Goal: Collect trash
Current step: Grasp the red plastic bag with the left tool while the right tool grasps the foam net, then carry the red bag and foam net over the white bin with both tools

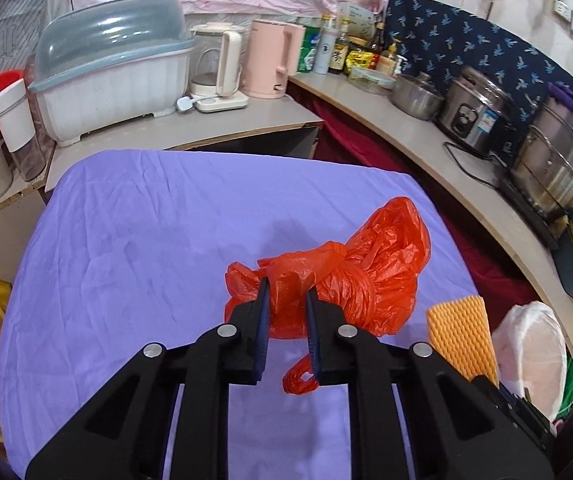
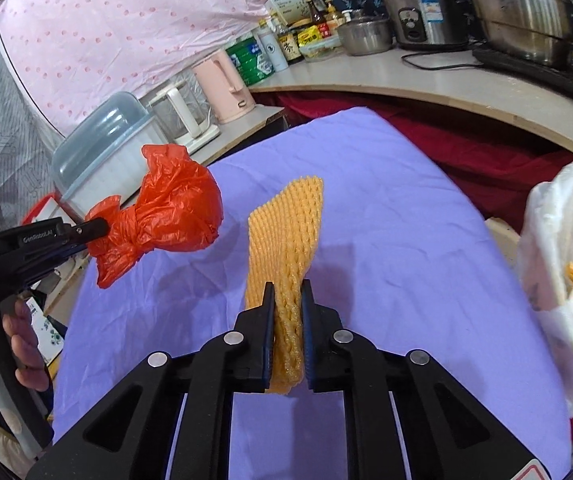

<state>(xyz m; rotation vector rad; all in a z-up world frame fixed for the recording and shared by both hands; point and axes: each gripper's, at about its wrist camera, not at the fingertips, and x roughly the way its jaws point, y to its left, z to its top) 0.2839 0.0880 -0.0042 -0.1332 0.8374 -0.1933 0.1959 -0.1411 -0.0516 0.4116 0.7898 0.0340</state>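
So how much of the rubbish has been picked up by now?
Done: the white bin bag at the right already holds some scraps. In hand: the left tongs grip a red plastic bag and the right tongs a yellow foam net, both lifted above the purple cloth. Left: dropping both into the bag.

Red bag [image 1: 350,276]: thin, glossy, crinkled plastic. Yellow fruit sleeve [image 2: 286,248]: matt foam netting, rough-textured. Purple cloth [image 1: 134,240]: matt, lightly creased fabric. Both hand-held grippers: matt black plastic. Steamer pot [image 1: 562,160]: shiny metal. White bag [image 2: 558,248]: translucent, thin plastic.
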